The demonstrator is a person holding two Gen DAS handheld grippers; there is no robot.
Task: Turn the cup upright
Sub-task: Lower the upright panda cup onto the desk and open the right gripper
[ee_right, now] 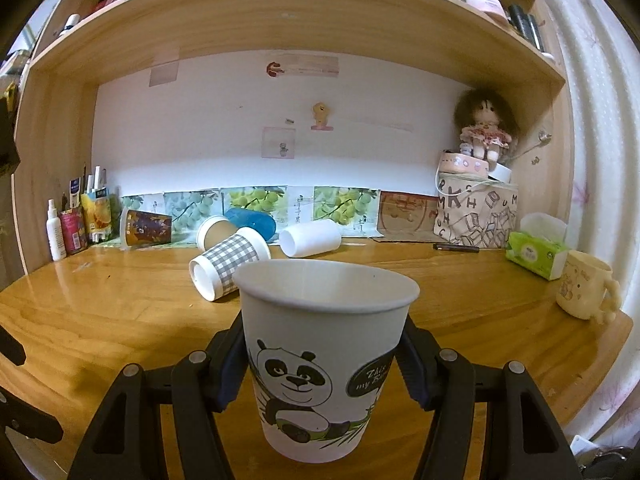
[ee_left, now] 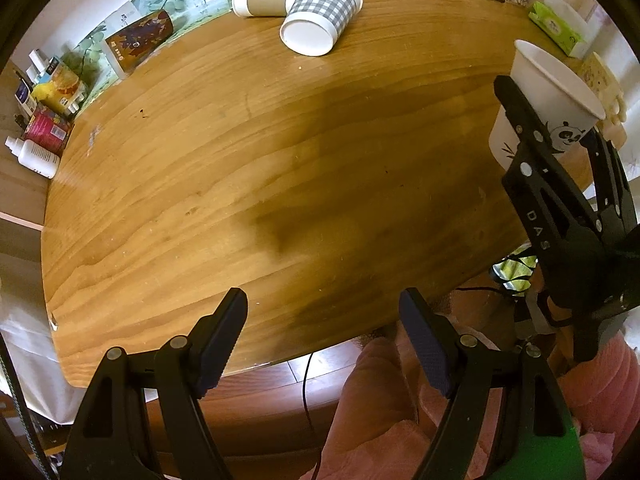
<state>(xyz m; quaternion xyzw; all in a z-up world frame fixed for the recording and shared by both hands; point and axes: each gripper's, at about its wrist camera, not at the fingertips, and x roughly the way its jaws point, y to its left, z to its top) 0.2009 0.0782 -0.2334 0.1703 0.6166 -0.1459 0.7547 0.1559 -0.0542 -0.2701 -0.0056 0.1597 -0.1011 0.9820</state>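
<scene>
Panda cup (ee_right: 325, 356), mouth up above the desk (ee_right: 480, 304), sits pinched mid-wall in the right gripper (ee_right: 325, 364). Thin paper looks light and crushable, so a gentle squeeze suits. Left gripper (ee_left: 322, 338) hangs spread, empty.

We are looking at a wooden desk (ee_right: 100, 300) whose glossy top is catching a bright glare at its left end. A white back wall (ee_right: 240, 120) is rising behind it, carrying small stickers, with a strip of grape pictures (ee_right: 256, 200) running along its foot. A wooden shelf (ee_right: 280, 20) is spanning overhead. A pale curtain (ee_right: 600, 160) is hanging at the right. Dark wood flooring (ee_left: 280, 384) is showing below the desk's edge.
</scene>
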